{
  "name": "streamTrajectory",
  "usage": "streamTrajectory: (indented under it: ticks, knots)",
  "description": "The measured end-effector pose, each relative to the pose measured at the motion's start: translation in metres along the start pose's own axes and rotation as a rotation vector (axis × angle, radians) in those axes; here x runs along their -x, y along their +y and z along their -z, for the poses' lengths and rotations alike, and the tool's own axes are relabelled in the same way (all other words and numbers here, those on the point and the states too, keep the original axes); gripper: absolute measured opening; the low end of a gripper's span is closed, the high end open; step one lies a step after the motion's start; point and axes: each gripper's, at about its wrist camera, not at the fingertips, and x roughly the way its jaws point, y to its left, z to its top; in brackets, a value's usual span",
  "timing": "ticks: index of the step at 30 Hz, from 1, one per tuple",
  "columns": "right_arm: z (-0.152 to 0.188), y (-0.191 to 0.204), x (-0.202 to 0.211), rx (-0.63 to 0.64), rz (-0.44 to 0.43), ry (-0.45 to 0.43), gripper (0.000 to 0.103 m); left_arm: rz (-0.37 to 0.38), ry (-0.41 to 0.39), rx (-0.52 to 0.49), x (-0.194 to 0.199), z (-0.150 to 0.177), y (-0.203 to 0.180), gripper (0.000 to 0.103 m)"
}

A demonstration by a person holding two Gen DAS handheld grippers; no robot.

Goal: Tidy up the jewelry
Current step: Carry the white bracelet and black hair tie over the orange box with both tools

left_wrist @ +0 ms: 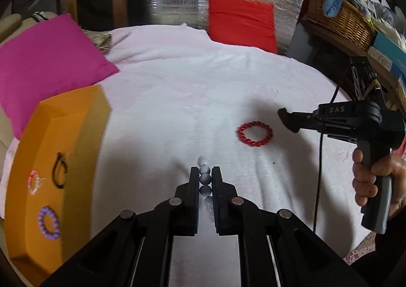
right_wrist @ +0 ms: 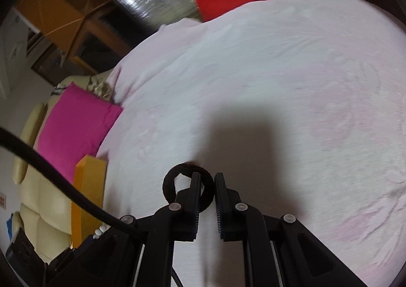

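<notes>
My left gripper (left_wrist: 205,171) is shut on a grey-white bead bracelet (left_wrist: 205,179), held edge-on above the white cloth. A red bead bracelet (left_wrist: 255,134) lies on the cloth ahead to the right. The orange box (left_wrist: 86,134) at the left holds a purple bead bracelet (left_wrist: 48,222), a pink one (left_wrist: 34,181) and a black loop (left_wrist: 61,170). My right gripper (right_wrist: 206,176) is shut on a black fabric hair tie (right_wrist: 170,185), above the cloth. It also shows in the left wrist view (left_wrist: 288,119), just right of the red bracelet.
A magenta cushion (left_wrist: 48,63) lies behind the orange box and a red cushion (left_wrist: 241,21) at the far edge. A wicker basket (left_wrist: 340,18) stands on a shelf at the right. A cream sofa (right_wrist: 43,198) sits left of the cloth.
</notes>
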Motion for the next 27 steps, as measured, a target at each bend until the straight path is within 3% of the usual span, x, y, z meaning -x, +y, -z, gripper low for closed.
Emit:
streamTrajectory:
  ticks: [8,15,27]
  knots:
    - [0.022,0.064,-0.016,0.1,-0.063,0.008,0.012,-0.036,-0.069,0.028,0.036,-0.003,0.025,0.01]
    - [0.043,0.115,-0.02,0.184,-0.146,-0.029,0.012,-0.112,-0.131,0.062,0.072,-0.006,0.052,0.009]
    - [0.068,0.177,-0.023,0.256,-0.278,-0.076,0.012,-0.215,-0.165,0.115,0.1,0.0,0.095,0.009]
